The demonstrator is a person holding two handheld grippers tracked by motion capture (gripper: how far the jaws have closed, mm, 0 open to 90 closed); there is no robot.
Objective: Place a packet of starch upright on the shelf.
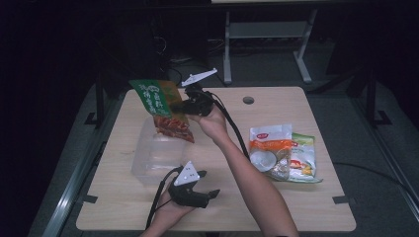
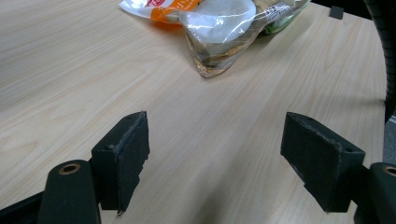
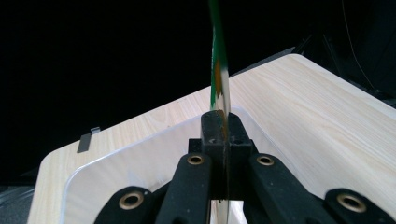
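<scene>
Between the pressed-together fingers point(image 3: 212, 135) of the right gripper point(image 1: 189, 104) sits the edge of a green snack bag point(image 1: 160, 106), held up off the wood and hanging over a clear plastic container point(image 1: 148, 158); in the right gripper view the bag point(image 3: 218, 70) rises edge-on straight up from the clamped jaws, with the container's rim point(image 3: 140, 140) just below and beyond them. Nearer the person, the left gripper point(image 1: 197, 195) rests low by the table's point(image 1: 296, 207) front edge, its fingers point(image 2: 123, 158) spread wide with nothing but bare tabletop point(image 2: 210, 154) between them. Beyond those spread fingers, well apart from them, lie an orange-and-white packet point(image 2: 219, 28) and, under its far side, a green packet point(image 1: 304, 158).
</scene>
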